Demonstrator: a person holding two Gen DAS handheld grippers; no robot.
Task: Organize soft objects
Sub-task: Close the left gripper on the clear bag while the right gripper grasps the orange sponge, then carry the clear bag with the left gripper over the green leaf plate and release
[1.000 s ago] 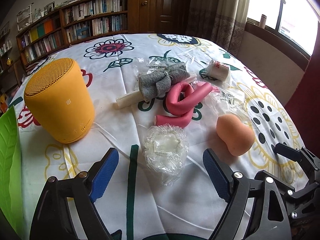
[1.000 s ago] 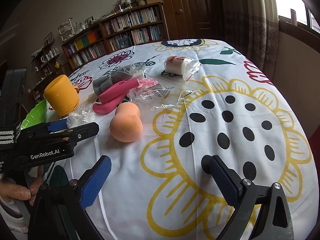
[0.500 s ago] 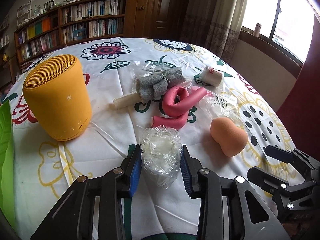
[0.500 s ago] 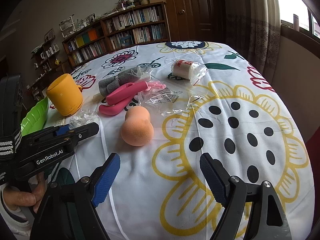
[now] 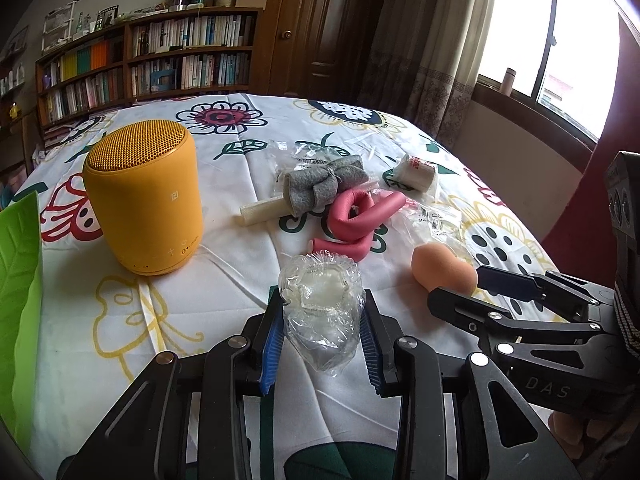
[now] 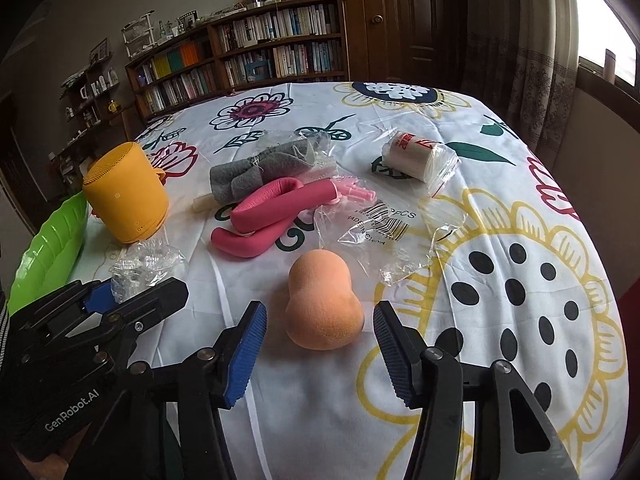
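A crumpled clear plastic packet [image 5: 322, 304] sits squeezed between the blue pads of my left gripper [image 5: 320, 340], which is shut on it. The same packet [image 6: 144, 266] shows at the left of the right wrist view, in the left gripper [image 6: 116, 300]. My right gripper [image 6: 320, 344] stands open around the near end of an orange egg-shaped sponge [image 6: 324, 300] without touching it. From the left wrist view, the sponge [image 5: 442, 268] lies just beyond the right gripper [image 5: 472, 284]. Farther back lie pink foam rollers [image 6: 272, 212], a grey felt bundle [image 6: 256, 174] and a wrapped white roll [image 6: 416, 156].
A yellow cylindrical speaker [image 5: 144, 196] stands at the left on the flowered tablecloth [image 6: 520, 280]. A green leaf-shaped tray [image 6: 52, 252] lies at the table's left edge. Loose clear wrappers [image 6: 384, 228] lie behind the sponge. Bookshelves [image 6: 248, 52] line the far wall.
My left gripper went from open to shut on the clear plastic packet. My right gripper moved forward and left until its open fingers flank the orange sponge.
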